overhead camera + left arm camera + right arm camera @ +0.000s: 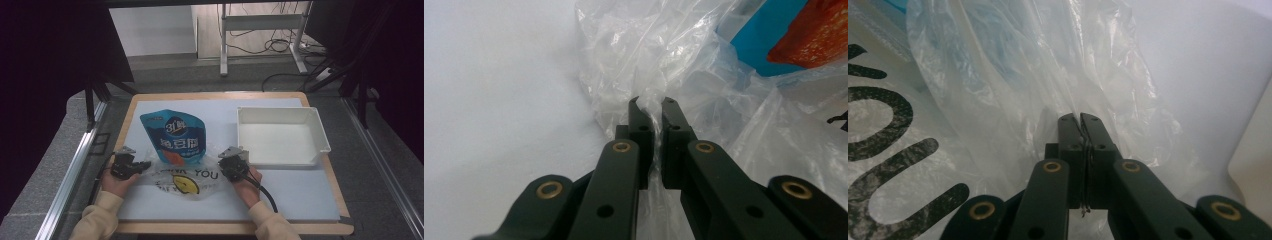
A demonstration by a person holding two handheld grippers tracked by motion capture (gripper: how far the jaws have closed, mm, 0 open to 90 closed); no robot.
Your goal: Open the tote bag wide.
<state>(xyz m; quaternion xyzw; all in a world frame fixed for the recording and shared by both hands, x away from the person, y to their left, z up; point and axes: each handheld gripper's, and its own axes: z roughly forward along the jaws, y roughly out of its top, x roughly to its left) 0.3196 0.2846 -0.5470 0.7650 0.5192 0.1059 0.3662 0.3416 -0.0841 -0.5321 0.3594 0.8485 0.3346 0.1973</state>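
Lighting: we note even, soft overhead light on the table (300, 200); dark surrounds; glare on plastic bag (684, 65); gripper views hazy, soft-focused.

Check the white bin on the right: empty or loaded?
Empty. The white bin shows a bare floor inside; the blue pouch and the clear plastic bag lie on the mat left of it.

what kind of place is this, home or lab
Most likely a lab or recording station, not a home: a wooden table with a white mat stands between black curtains, loose cables trail across the bare floor, and metal rails flank the table.
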